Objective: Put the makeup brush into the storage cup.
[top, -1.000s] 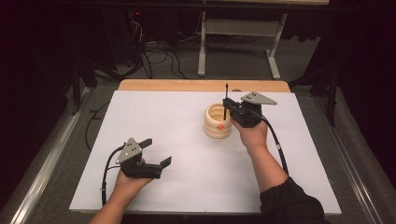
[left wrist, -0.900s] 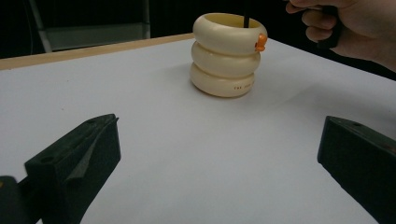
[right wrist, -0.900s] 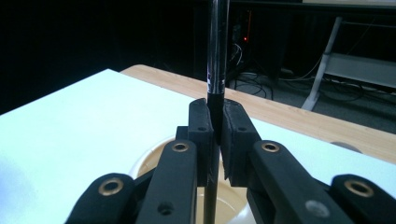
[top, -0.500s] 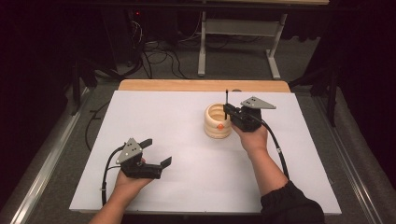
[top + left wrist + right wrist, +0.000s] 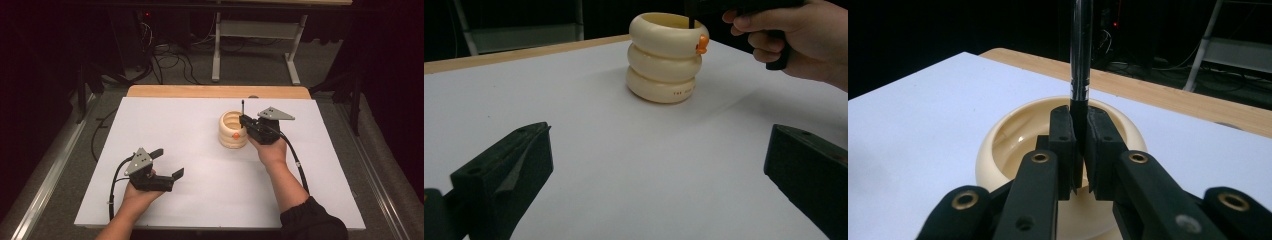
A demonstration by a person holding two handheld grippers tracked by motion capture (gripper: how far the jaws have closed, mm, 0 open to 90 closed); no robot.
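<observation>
**Ana:** Right gripper view first: what is between the jaws?

**Ben:** A thin black pen (image 5: pixel 1081 55), standing upright. The right gripper (image 5: pixel 1079 150) has its two black jaws pinched tight on the pen's lower part, and the shaft rises straight up out of the top of that view.

**Ana:** And what lies under it?

**Ben:** A cream-coloured holder (image 5: pixel 998 150), round and hollow, with the jaws right over its open mouth. In the left gripper view the holder (image 5: pixel 664 55) looks like three fat rings stacked up, with a small orange knob (image 5: pixel 702 45) on the top ring. The pen (image 5: pixel 691 15) goes down inside the rim there.

**Ana:** Does the pen's tip touch the bottom?

**Ben:** I cannot tell; the inside is hidden.

**Ana:** Where does all this sit on the table?

**Ben:** In the high view the holder (image 5: pixel 233 130) stands on a white sheet (image 5: pixel 175 130), right of the middle and toward the far edge. The right gripper (image 5: pixel 243 121) is held just beside it on the right, with the pen (image 5: pixel 243 106) sticking up above the rim.

**Ana:** And the other hand?

**Ben:** The left gripper (image 5: pixel 167 162) rests near the front left of the sheet, well apart from the holder. Its jaws stand wide apart with nothing between them.

**Ana:** Anything beyond the sheet?

**Ben:** A wooden table edge (image 5: pixel 215 91) at the far side.
</observation>
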